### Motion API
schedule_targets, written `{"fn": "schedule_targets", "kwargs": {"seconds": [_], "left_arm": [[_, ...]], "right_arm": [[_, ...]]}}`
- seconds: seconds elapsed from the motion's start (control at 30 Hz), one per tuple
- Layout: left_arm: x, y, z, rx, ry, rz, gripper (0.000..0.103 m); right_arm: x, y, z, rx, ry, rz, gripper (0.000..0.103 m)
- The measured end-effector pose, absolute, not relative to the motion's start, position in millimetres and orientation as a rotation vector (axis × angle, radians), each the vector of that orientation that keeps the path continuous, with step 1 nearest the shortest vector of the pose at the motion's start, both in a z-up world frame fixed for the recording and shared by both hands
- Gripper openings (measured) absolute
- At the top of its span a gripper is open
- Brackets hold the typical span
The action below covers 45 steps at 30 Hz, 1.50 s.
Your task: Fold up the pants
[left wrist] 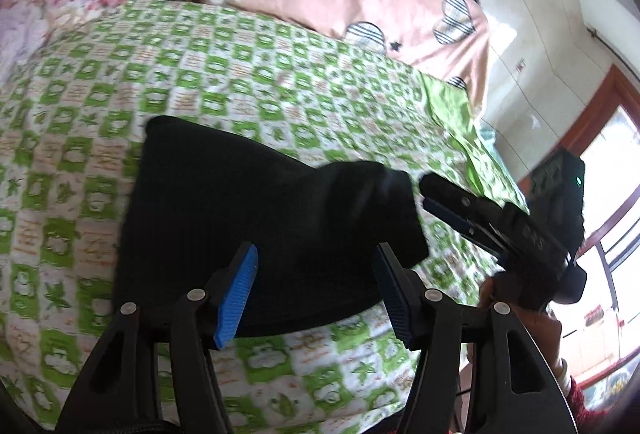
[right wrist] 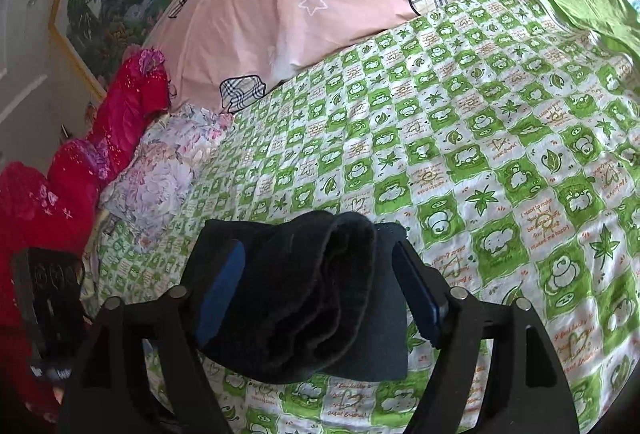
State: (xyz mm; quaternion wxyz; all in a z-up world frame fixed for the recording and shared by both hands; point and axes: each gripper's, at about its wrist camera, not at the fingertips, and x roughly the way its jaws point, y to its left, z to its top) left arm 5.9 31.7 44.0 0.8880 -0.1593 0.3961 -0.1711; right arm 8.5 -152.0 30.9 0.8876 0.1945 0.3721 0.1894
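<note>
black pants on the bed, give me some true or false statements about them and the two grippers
1. The black pants lie folded on a green and white checked sheet. True.
2. The left gripper is clamped shut on the pants. False: its blue pads stand apart, jaws open.
3. The right gripper has its jaws open with the folded cloth between them. True.
4. A pink duvet with plaid hearts lies beyond the checked sheet. True.
5. The pants are spread out at full length. False: they sit in a compact folded bundle.
</note>
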Motion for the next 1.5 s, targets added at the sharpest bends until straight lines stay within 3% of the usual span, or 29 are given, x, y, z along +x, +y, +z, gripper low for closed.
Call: {"fn": "schedule_targets", "kwargs": {"seconds": [0.63, 0.67, 0.77, 0.83, 0.9, 1.0, 1.13, 1.23, 1.33, 1.4, 1.5], "left_arm": [[54.6, 105.9, 0.0, -0.481, 0.93, -0.205, 0.073], [58.0, 105.7, -3.0, -0.487, 0.94, -0.211, 0.073], [65.4, 100.8, -9.9, -0.474, 0.962, -0.212, 0.069], [69.9, 96.9, -12.9, -0.45, 0.977, -0.202, 0.063], [71.5, 95.8, -11.0, -0.451, 0.975, -0.208, 0.05], [70.1, 95.4, 2.4, -0.462, 0.954, -0.221, 0.041], [67.0, 89.3, 16.6, -0.445, 0.923, -0.229, 0.041], [68.6, 81.4, 12.9, -0.409, 0.934, -0.209, 0.042], [69.2, 77.1, 4.5, -0.368, 0.951, -0.181, 0.045], [68.1, 78.0, 0.0, -0.355, 0.949, -0.184, 0.048], [69.3, 84.2, -9.2, -0.376, 0.961, -0.201, 0.053]], "right_arm": [[13.7, -131.1, 5.9, 0.403, 0.88, 0.401, 0.079], [14.9, -130.7, 4.2, 0.402, 0.886, 0.4, 0.076], [19.5, -131.6, 0.7, 0.381, 0.912, 0.388, 0.039], [22.9, -134.9, -0.9, 0.41, 0.92, 0.412, 0.028], [22.4, -133.6, 8.8, 0.39, 0.886, 0.431, 0.018], [21.6, -132.2, 35.0, 0.366, 0.819, 0.464, 0.016], [22.3, -137.7, 58.9, 0.319, 0.755, 0.473, 0.016], [30.2, -146.8, 39.8, 0.336, 0.829, 0.469, 0.017], [31.1, -154.7, 13.4, 0.339, 0.888, 0.399, 0.023], [27.8, -163.7, -0.6, 0.374, 0.888, 0.375, 0.036], [26.4, -171.7, -16.4, 0.431, 0.888, 0.371, 0.037]]}}
